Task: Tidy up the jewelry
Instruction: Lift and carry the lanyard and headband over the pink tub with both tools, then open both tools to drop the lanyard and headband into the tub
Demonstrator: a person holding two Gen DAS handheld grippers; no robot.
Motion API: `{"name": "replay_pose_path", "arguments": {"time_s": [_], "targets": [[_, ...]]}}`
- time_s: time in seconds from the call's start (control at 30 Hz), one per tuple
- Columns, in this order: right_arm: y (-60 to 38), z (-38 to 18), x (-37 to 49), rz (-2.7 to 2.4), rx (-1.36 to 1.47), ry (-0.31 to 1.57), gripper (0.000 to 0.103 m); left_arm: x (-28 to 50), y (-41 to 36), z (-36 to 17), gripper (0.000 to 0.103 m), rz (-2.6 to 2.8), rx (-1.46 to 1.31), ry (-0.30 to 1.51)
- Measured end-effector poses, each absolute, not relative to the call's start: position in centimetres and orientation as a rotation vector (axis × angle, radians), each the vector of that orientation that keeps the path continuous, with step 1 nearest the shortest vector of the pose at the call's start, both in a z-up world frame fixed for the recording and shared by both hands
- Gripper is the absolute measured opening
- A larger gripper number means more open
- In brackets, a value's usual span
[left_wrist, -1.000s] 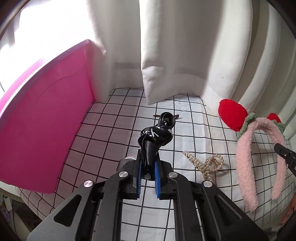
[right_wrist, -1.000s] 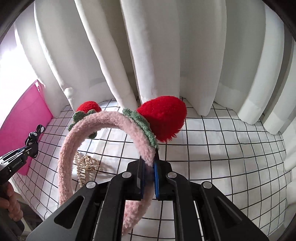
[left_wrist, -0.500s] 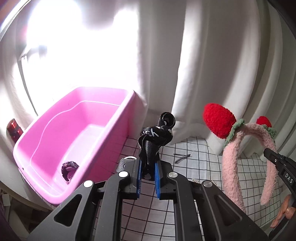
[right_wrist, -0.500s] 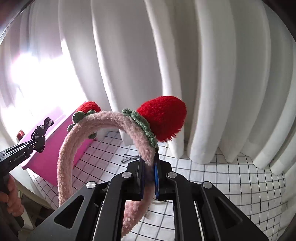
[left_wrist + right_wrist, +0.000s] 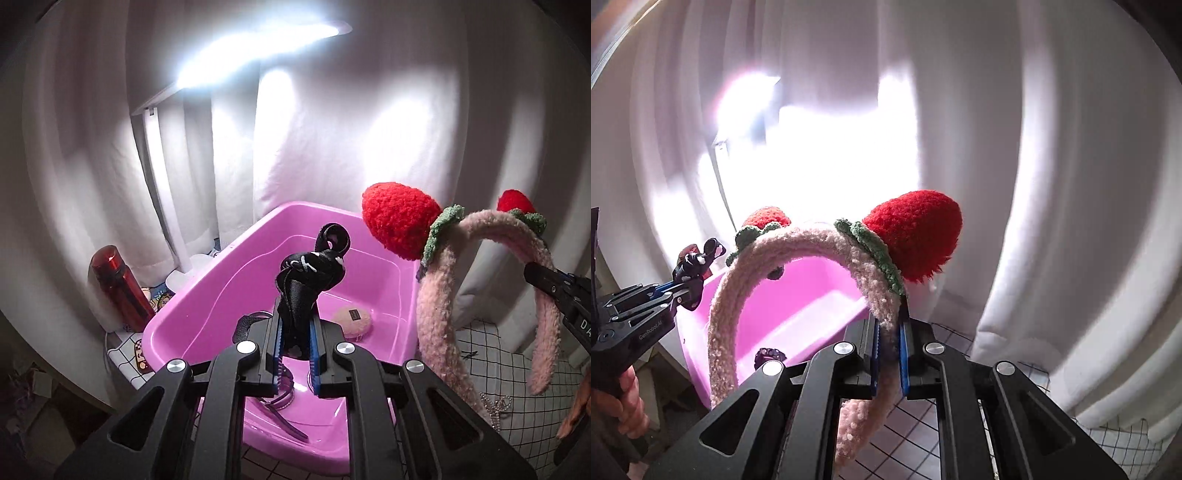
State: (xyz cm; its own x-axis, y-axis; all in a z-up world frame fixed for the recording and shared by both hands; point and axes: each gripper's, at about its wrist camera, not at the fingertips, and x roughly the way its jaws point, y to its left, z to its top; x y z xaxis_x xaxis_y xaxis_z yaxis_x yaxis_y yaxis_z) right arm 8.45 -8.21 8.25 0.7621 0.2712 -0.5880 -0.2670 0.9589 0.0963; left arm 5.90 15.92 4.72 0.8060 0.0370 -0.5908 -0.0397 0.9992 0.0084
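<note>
My left gripper is shut on a black satin hair tie with white lettering and holds it above the pink plastic bin. In the bin lie a round pink puff and a dark striped hair piece. My right gripper is shut on the band of a fluffy pink headband with two red strawberry ears. That headband hangs in the air to the right of the bin. The bin shows behind it in the right wrist view.
White curtains close off the back, under a bright lamp. A red bottle stands left of the bin. The grid-patterned cloth carries a pearl clip and a dark hairpin. A hand holds the left gripper's handle.
Both grippers have risen and swung left toward the pink bin, each carrying its item. The hair tie now hangs over the bin, and the headband has come up beside it.
</note>
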Motion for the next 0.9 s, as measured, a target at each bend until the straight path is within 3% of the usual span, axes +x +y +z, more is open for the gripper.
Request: {"name": "replay_pose_path", "arguments": {"time_s": [0.33,0.7,0.77,0.83,0.87,0.9], "targets": [[1.6,4.6,14.5,0.348,-0.136,0.766,0.008,9.3,21.4,0.3,0.012,0.122,-0.046,0.743],[6.4,0.9,17.9,0.348,-0.267,0.882,0.011,12.0,22.6,-3.3,0.014,0.160,-0.052,0.854],[6.5,0.4,18.2,0.350,-0.280,0.896,0.014,12.1,22.7,-3.6,0.022,0.163,-0.055,0.868],[7.0,0.0,18.5,0.346,-0.293,0.912,0.028,12.0,22.6,-3.5,0.035,0.180,-0.032,0.855],[7.1,0.0,18.6,0.338,-0.301,0.916,0.043,11.9,22.6,-3.4,0.050,0.192,-0.026,0.847],[7.1,-0.1,18.6,0.333,-0.307,0.912,0.050,11.7,22.8,-3.1,0.070,0.202,-0.029,0.834]]}}
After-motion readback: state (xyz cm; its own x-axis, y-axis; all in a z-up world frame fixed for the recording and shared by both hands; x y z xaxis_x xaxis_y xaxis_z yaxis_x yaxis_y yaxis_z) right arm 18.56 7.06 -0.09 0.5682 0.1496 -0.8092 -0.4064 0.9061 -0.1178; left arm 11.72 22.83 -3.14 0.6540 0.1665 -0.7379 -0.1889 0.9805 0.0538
